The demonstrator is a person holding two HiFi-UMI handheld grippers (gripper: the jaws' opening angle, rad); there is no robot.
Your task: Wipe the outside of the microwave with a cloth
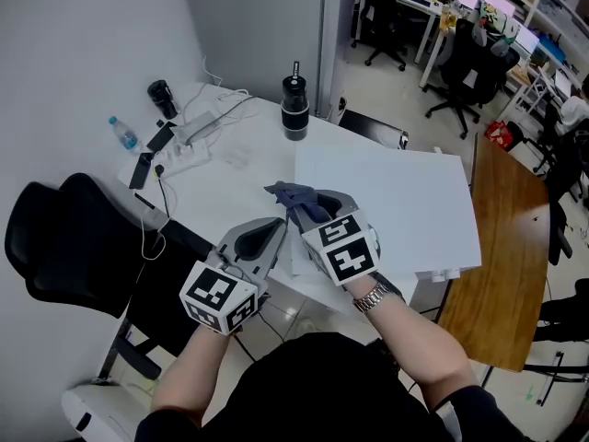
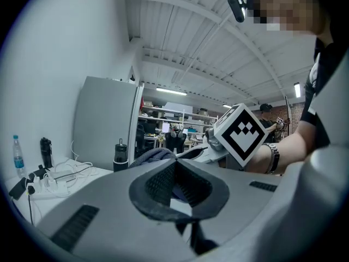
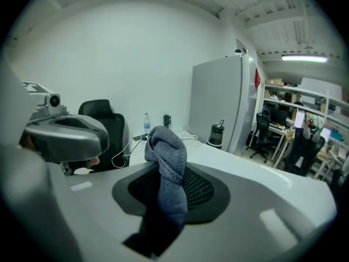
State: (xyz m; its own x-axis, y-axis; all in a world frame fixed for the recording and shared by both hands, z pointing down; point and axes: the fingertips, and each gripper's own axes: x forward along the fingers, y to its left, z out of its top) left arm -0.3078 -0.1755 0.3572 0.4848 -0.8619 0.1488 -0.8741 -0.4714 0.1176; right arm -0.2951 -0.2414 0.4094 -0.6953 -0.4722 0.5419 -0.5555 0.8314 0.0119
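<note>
Right claw (image 3: 170, 187) is clamped on the grey-blue cloth (image 3: 168, 152), which bunches up between the pads and sticks out past the tips. Left claw (image 2: 175, 180) is closed, with nothing in it, just beside the right.

Both sit over the front edge of the tabletop (image 1: 230, 182). The white box (image 1: 386, 201) next to them is probably the microwave.

Risks:
- The grip is on a wad, so wiping drag could pull the cloth free.
- Little flat cloth is showing, so hard claw tips may scrape the casing.
</note>
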